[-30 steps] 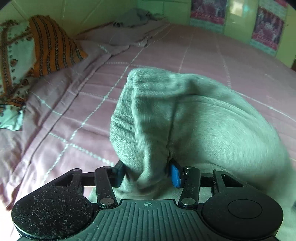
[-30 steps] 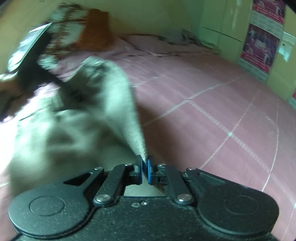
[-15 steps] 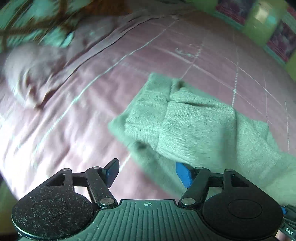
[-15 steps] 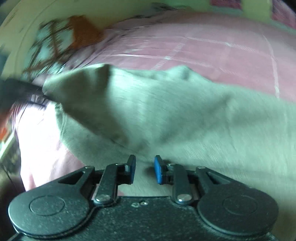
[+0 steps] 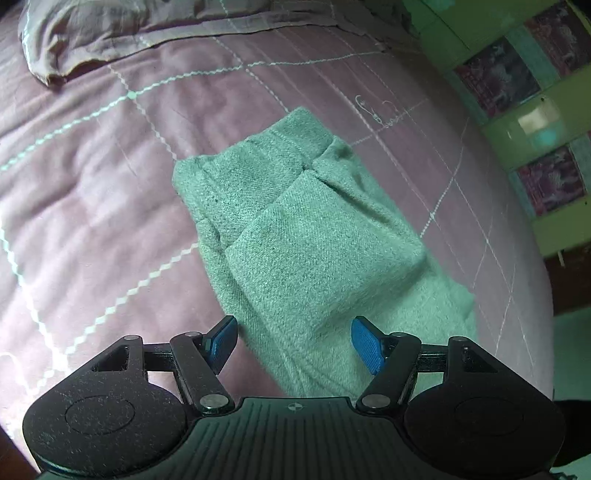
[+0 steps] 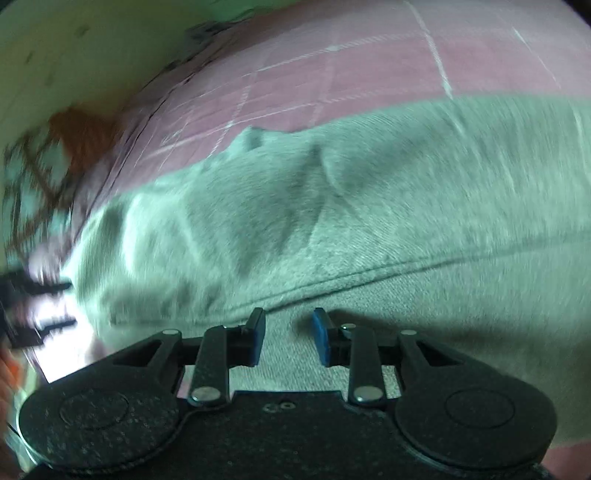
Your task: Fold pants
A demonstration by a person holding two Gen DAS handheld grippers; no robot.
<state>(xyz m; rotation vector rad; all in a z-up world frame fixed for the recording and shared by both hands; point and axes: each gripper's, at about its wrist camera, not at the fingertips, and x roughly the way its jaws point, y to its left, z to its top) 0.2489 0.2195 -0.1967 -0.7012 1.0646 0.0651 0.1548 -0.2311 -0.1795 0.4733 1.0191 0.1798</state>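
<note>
In the left wrist view, the left gripper [image 5: 293,341] sits at 6 o'clock with its blue pads [image 5: 365,349] spread wide and nothing pinched; its jaws have just closed in slightly after opening. Just beyond them the grey pants [image 5: 295,236] lie folded on the pink quilted bedspread [image 5: 92,184], a doubled layer on top, stretching from centre toward 12 o'clock. A rumpled pillow [image 5: 110,33] lies at 11 o'clock, and wall posters [image 5: 495,77] hang at 2 o'clock.

In the right wrist view, the right gripper [image 6: 288,341] has its jaws parted, having just been opening, over the pants' cloth [image 6: 332,221], gripping none. The bedspread [image 6: 332,70] shows at 12 o'clock.
</note>
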